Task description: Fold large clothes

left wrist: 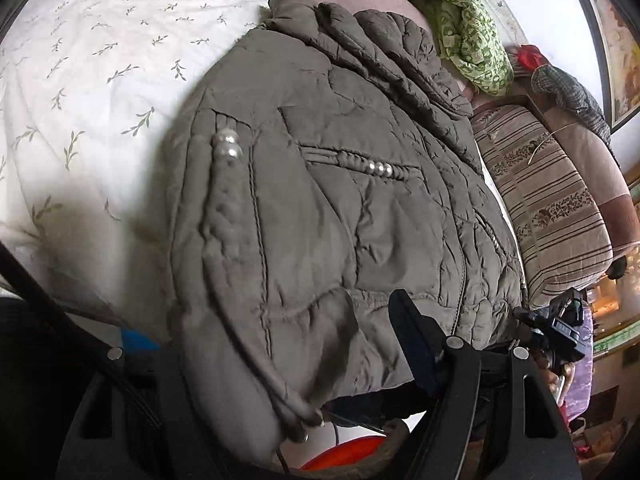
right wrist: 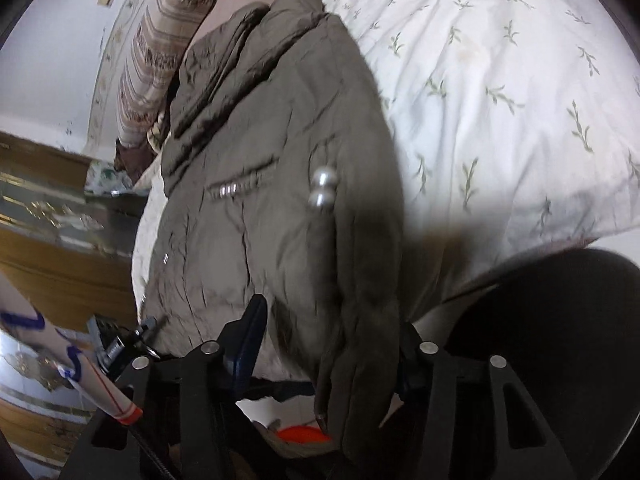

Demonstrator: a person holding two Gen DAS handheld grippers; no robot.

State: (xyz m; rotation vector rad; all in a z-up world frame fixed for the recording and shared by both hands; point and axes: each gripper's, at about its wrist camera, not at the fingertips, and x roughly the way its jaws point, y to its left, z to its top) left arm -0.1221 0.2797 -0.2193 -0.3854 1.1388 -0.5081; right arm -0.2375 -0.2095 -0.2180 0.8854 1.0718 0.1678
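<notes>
An olive-grey padded jacket [left wrist: 328, 208] with pearl trim lies on a white bedspread with a leaf print [left wrist: 88, 80]. In the left wrist view its near hem bunches between my left gripper's [left wrist: 280, 360] jaws; the right finger [left wrist: 412, 340] shows, the left one is hidden under cloth. In the right wrist view the jacket [right wrist: 280, 200] hangs over my right gripper [right wrist: 328, 344], its hem folded between the left finger [right wrist: 250, 336] and the hidden right finger. The right gripper also shows in the left wrist view [left wrist: 560, 332], at the jacket's right hem.
Striped cushions [left wrist: 548, 208] and a green patterned cloth [left wrist: 472, 36] lie along the bed's right side. A wooden cabinet [right wrist: 60, 248] stands left of the bed. An orange object [right wrist: 304, 434] sits below the hem. A dark rounded shape [right wrist: 560, 340] is at lower right.
</notes>
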